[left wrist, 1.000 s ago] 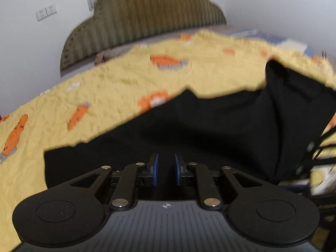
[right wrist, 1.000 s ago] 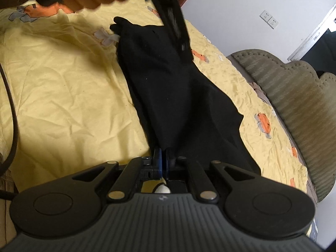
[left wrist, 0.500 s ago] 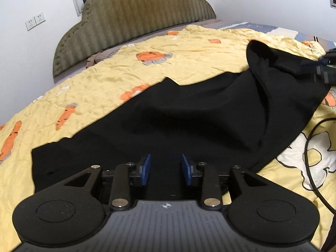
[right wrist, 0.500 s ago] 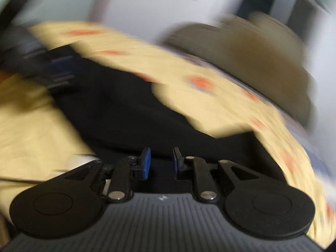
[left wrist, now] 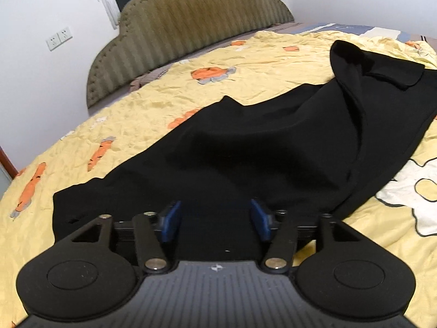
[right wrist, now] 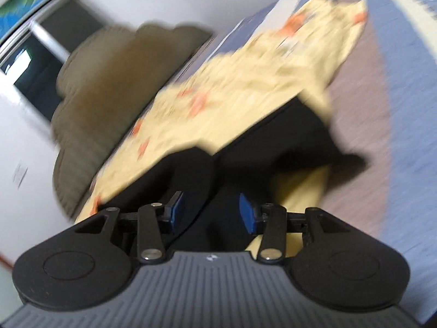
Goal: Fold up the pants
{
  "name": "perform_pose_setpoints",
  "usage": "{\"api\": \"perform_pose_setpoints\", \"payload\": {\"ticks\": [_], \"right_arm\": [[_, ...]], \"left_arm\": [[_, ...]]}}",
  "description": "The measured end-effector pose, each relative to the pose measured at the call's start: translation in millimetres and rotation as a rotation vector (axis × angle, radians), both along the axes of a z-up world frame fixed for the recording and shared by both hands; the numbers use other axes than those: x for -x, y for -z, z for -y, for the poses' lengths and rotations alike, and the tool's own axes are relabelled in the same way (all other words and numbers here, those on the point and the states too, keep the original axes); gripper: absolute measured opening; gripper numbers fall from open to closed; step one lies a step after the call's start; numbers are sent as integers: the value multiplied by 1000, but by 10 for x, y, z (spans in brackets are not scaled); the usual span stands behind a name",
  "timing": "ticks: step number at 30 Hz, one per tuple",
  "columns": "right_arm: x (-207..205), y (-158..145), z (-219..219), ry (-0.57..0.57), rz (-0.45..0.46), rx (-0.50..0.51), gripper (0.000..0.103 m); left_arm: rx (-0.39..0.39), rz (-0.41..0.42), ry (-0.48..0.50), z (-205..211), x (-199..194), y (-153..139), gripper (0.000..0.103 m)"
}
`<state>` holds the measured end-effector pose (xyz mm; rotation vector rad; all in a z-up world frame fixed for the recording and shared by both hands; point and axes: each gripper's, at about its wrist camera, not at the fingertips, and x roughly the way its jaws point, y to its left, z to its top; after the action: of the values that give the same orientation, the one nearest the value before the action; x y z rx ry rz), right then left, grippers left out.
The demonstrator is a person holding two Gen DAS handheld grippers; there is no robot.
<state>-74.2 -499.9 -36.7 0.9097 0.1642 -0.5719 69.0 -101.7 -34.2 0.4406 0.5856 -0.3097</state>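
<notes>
Across the bed (left wrist: 245, 63), I see the black pants (left wrist: 259, 150) lie spread; left gripper (left wrist: 215, 220) and right gripper (right wrist: 210, 213) fingers are opening, gripping nothing.

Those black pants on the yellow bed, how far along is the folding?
Done: the black fabric pants lie lengthwise on the yellow carrot-print quilt, apparently doubled. In hand: the left gripper and right gripper are opening, pads clear of cloth. Left: smoothing the bunched end, folding shorter.

I am finding no readable text, label or number anywhere; only a small white emblem is showing on my left gripper's (left wrist: 215, 218) ribbed body, lower centre.
</notes>
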Motion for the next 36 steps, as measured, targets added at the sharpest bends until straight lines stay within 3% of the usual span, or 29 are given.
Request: {"api": "perform_pose_setpoints", "payload": {"ticks": [3,8,12,15,16,17,18,19,23,27,29,32,34,35,36], "right_arm": [[357,-37,182,116,82,-55,61],[705,81,352,172,182,-221,62],[658,295,402,173,200,-357,64],[591,447,538,202,220,-419,64],[587,491,586,204,216,-425,56],[564,510,634,203,212,-428,34],[532,508,693,192,210,-422,23],[496,461,726,177,195,-396,9],[267,-139,782,105,99,-114,6],[169,-896,583,38,105,248,4],[190,-986,549,37,99,291,4],[292,-635,649,94,2,176,4],[371,-214,766,129,-91,22,6],[420,8,817,146,-138,-69,14],[491,186,841,192,-176,-149,16]], "left_arm": [[22,-10,-10,-29,-17,-4,56],[-13,18,-1,18,16,13,56],[-72,68,14,86,79,53,56],[-62,73,6,78,86,63,56],[-54,69,4,70,79,61,56],[-44,63,1,60,69,57,56],[-34,57,-1,51,58,53,56],[-27,52,-3,45,48,48,57],[-23,49,-7,52,44,48,58],[-16,55,-12,60,62,64,58],[-5,54,-16,53,68,67,58],[1,51,-13,41,76,65,58],[-5,53,-5,38,73,62,58],[-7,53,-2,32,68,61,58],[-7,54,-1,32,68,59,58]]}}
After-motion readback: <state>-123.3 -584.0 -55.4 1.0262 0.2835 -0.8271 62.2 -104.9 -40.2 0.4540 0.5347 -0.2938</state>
